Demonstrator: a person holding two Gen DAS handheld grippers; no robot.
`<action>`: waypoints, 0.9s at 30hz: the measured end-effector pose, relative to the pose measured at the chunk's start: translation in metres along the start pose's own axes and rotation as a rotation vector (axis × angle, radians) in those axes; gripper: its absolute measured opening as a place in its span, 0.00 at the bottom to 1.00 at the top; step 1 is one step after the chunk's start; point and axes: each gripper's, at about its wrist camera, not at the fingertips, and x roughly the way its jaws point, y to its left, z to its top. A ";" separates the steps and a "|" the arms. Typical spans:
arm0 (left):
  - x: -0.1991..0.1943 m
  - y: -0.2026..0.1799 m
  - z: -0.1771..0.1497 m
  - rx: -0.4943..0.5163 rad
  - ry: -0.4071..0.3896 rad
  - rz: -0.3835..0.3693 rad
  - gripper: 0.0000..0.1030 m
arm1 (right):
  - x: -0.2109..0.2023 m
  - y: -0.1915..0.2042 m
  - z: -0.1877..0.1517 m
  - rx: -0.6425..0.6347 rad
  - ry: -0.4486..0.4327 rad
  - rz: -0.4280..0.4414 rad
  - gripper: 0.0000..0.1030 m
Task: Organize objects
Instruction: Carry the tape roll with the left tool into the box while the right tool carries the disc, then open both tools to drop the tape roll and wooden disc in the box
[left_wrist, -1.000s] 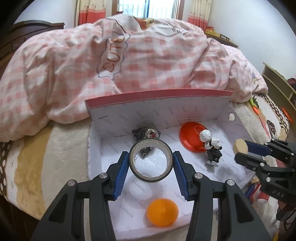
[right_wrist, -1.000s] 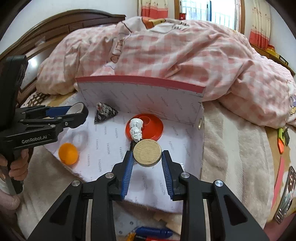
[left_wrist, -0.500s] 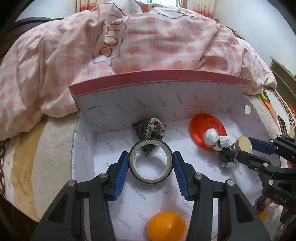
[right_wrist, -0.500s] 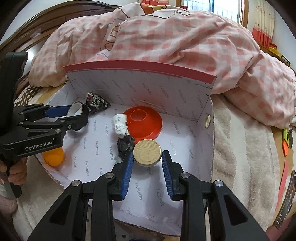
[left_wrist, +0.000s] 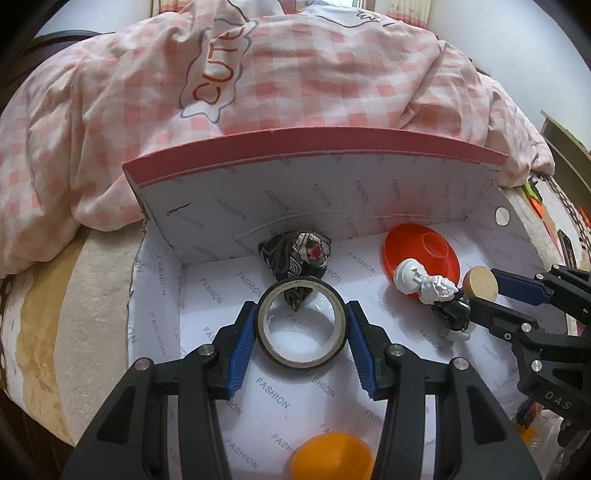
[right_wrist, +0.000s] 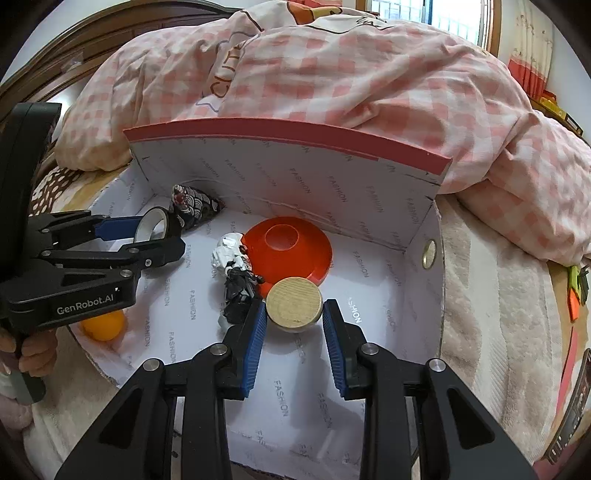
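surface: bed | on it: open box; checked quilt

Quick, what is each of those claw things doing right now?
Left gripper: closed on a roll of tape.
Right gripper: closed on a round wooden block.

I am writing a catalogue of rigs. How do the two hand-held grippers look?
Both are matte black plastic with silver screws and ribbed blue pads on two fingers. The left hand-held gripper bears white lettering "GenRobot.AI" on its side; the right hand-held gripper shows "DAS". No cables or sleeves are visible.
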 end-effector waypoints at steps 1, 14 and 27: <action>0.001 0.000 0.000 -0.001 0.001 -0.001 0.46 | 0.001 0.000 0.000 -0.001 0.002 0.001 0.32; 0.006 -0.003 -0.003 -0.010 0.013 -0.005 0.47 | 0.017 0.007 0.003 -0.008 0.039 0.009 0.32; 0.006 -0.010 -0.007 -0.036 0.013 0.015 0.47 | 0.013 0.016 0.001 -0.030 0.028 0.061 0.51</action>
